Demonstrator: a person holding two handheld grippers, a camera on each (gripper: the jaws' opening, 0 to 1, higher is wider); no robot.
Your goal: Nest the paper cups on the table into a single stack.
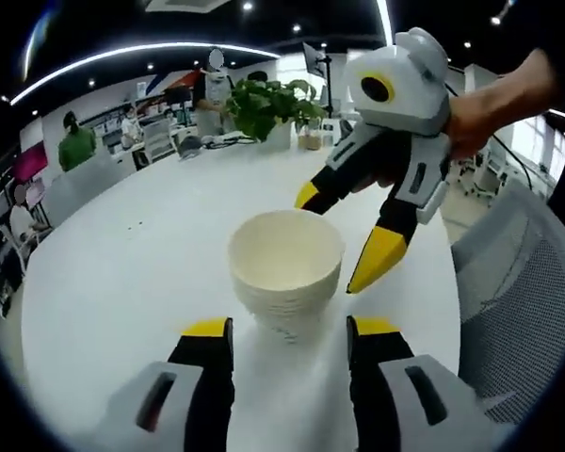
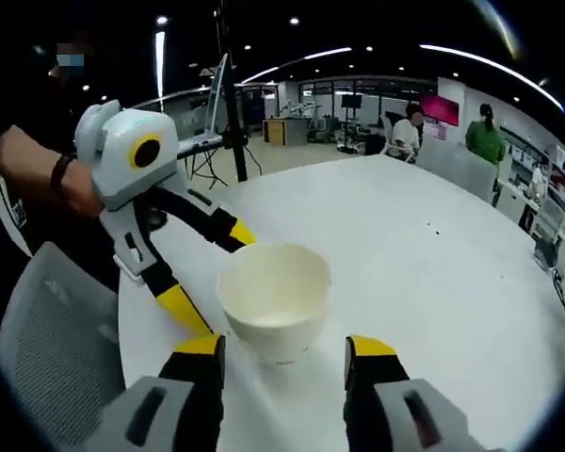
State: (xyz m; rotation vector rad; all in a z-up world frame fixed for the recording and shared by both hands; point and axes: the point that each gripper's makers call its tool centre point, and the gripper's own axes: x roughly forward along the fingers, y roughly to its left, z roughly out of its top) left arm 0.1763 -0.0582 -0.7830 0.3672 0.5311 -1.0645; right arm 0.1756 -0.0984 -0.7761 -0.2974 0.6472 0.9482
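In the left gripper view my left hand-held gripper (image 1: 287,330) stands wide open on the white table (image 1: 122,273), holding nothing. The stack of paper cups (image 1: 286,271) sits upright just ahead of its yellow tips, between the two jaws' lines but not touching either (the ribbed rims of several nested cups show along its side). Beyond the stack and a little to the right, my right hand-held gripper (image 1: 344,240) points down toward it, jaws spread, its near tip close beside the stack's rim; my hand (image 1: 490,108) grips its body. A mesh chair back (image 1: 518,292) stands off to the right, and a potted plant (image 1: 268,104) sits far ahead across the table.

In the right gripper view my right hand-held gripper (image 2: 284,348) is likewise wide open and empty, with the stack (image 2: 275,299) just ahead between its tips. The left hand-held gripper (image 2: 212,273) reaches in from the left, its jaws apart, one tip at the stack's rim.
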